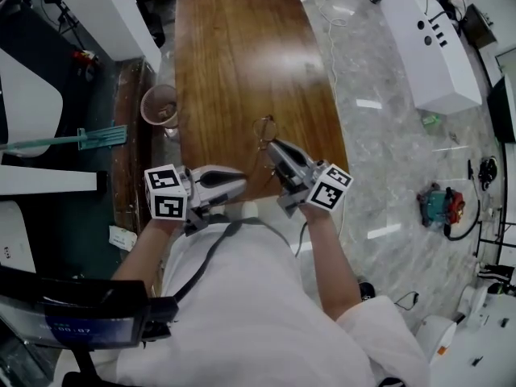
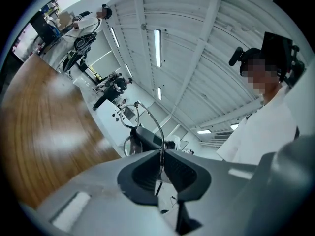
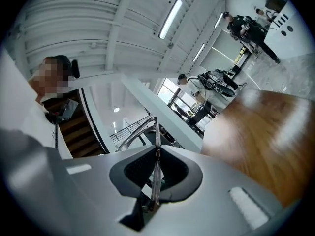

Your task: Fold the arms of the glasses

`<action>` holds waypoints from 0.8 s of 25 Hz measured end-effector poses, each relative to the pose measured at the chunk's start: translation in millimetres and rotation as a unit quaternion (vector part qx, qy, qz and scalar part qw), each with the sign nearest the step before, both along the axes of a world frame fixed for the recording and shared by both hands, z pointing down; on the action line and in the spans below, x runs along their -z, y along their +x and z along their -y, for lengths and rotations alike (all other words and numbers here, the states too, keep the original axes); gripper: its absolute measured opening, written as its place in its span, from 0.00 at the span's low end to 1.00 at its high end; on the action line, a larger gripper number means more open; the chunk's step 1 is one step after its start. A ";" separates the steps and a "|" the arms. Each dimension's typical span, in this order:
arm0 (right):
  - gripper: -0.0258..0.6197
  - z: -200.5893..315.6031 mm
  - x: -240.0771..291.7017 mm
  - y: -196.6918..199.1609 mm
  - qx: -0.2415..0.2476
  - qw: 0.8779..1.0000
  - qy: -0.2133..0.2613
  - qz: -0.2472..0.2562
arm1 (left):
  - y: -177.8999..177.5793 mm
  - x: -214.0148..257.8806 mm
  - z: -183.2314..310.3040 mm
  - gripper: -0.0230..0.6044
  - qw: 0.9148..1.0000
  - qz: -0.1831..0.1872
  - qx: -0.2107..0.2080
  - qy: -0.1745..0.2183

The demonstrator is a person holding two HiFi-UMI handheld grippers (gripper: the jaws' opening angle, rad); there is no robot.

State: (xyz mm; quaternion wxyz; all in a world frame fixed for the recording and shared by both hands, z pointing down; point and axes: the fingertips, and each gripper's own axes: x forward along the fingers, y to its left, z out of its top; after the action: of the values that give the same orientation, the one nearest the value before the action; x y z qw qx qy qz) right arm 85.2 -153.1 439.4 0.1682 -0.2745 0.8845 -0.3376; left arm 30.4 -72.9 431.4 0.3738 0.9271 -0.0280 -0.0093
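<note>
glasses over wooden table, left gripper and right gripper fingers both tight on its arms

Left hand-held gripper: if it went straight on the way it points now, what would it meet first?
The glasses, whose arm the left hand-held gripper pinches; just beyond them probably the right hand-held gripper, though depth is unclear.

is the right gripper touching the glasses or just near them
Touching. The right gripper view shows the right gripper with jaws closed on a thin arm of the glasses.
</note>
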 end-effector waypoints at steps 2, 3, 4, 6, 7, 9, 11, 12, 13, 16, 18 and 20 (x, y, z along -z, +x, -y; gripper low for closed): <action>0.09 -1.5 0.3 -5.9 -0.005 1.000 -0.010 0.008 | 4.2 -9.3 -1.7 0.08 1.000 0.006 -0.003 0.002; 0.09 -1.9 1.0 -7.8 -0.009 1.000 -0.013 0.011 | 5.7 -13.1 -1.2 0.09 1.000 0.008 -0.001 -0.001; 0.09 -2.5 2.1 -9.3 -0.013 1.000 -0.015 0.016 | 7.0 -16.5 -0.2 0.09 1.000 0.009 0.004 -0.006; 0.09 -3.8 5.4 -13.7 -0.016 0.999 -0.017 0.026 | 9.7 -22.3 2.8 0.10 1.000 0.013 0.015 -0.014; 0.09 -4.5 7.1 -17.0 -0.015 0.999 -0.018 0.031 | 10.9 -25.4 4.5 0.10 1.000 0.018 0.021 -0.015; 0.09 -6.6 9.7 -23.7 -0.012 0.999 -0.020 0.040 | 12.2 -32.4 7.6 0.11 0.999 0.030 0.034 -0.017; 0.09 -8.5 11.7 -27.4 -0.011 0.999 -0.021 0.046 | 11.9 -37.8 10.4 0.11 0.998 0.039 0.048 -0.023; 0.09 -8.9 12.5 -27.6 -0.013 0.999 -0.022 0.047 | 11.4 -39.2 11.8 0.11 0.997 0.043 0.054 -0.025; 0.09 -9.1 13.0 -27.2 -0.014 0.998 -0.024 0.048 | 10.7 -40.0 12.7 0.12 0.997 0.047 0.059 -0.027; 0.09 -10.0 12.8 -27.3 -0.018 0.998 -0.029 0.045 | 7.6 -42.0 13.3 0.12 0.995 0.060 0.069 -0.031; 0.09 -10.2 10.8 -27.9 -0.021 0.999 -0.024 0.031 | 6.3 -44.8 13.6 0.13 0.994 0.076 0.075 -0.033; 0.09 -9.6 9.1 -27.4 -0.024 0.999 -0.018 0.022 | 5.5 -46.3 12.7 0.18 0.992 0.090 0.079 -0.030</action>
State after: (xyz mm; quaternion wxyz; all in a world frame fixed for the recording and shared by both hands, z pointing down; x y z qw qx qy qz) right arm 57.8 -143.5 430.3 0.1910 -0.2914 0.8672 -0.3557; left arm 35.9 -85.6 477.7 0.3956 0.9073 -0.1351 0.0458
